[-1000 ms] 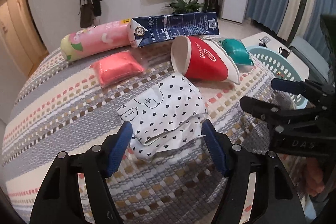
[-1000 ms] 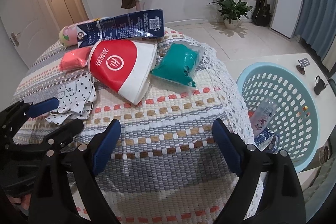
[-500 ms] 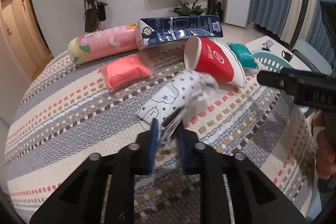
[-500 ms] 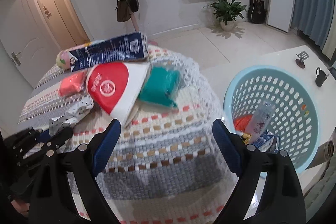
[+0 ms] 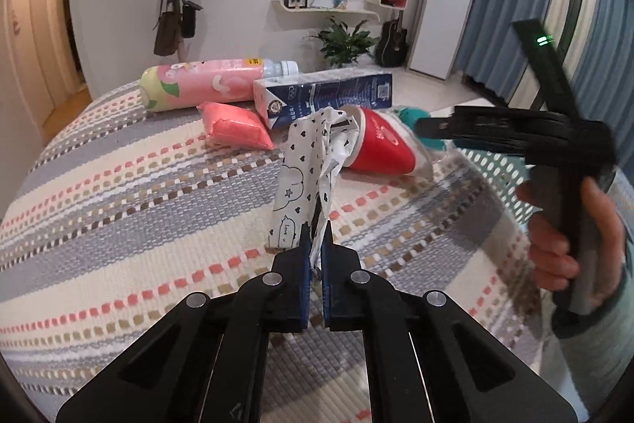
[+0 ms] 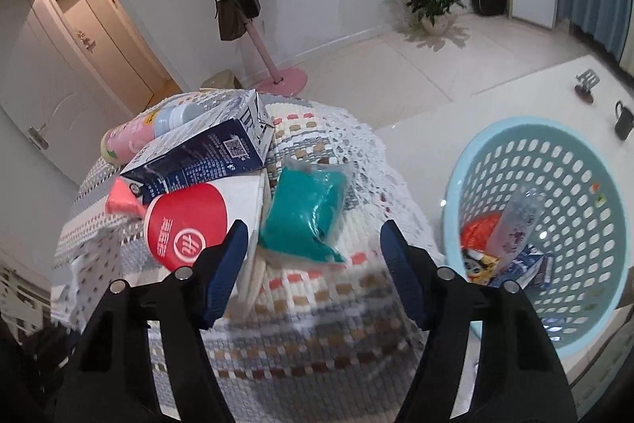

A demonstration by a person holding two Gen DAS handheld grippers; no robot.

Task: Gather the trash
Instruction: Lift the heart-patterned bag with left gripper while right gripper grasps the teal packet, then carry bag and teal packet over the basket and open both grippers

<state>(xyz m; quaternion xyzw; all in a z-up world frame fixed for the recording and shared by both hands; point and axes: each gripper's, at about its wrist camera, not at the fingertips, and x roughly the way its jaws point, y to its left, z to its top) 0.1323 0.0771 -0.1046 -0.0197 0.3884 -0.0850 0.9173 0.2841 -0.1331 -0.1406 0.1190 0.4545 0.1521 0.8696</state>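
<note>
My left gripper (image 5: 315,237) is shut on the lower end of a white heart-print wrapper (image 5: 301,165), which stands up off the striped cloth (image 5: 138,225). In the right wrist view my right gripper (image 6: 315,239) hovers over the table's edge with its jaws closing. The near end of a teal packet (image 6: 305,209) lies between the fingertips, and the pads do not touch it. A red paper cup (image 6: 190,225) lies just left of the left finger. In the left wrist view a hand (image 5: 562,237) holds the right gripper at the right.
A blue milk carton (image 6: 206,157), a pink bottle (image 6: 130,138) and a pink packet (image 6: 123,197) lie at the table's far side. A light blue basket (image 6: 527,124) holding several pieces of trash stands on the floor to the right. A coat stand rises behind the table.
My left gripper shut on the heart-print wrapper and raised it off the cloth. My right gripper moved in over the teal packet and its jaws narrowed.
</note>
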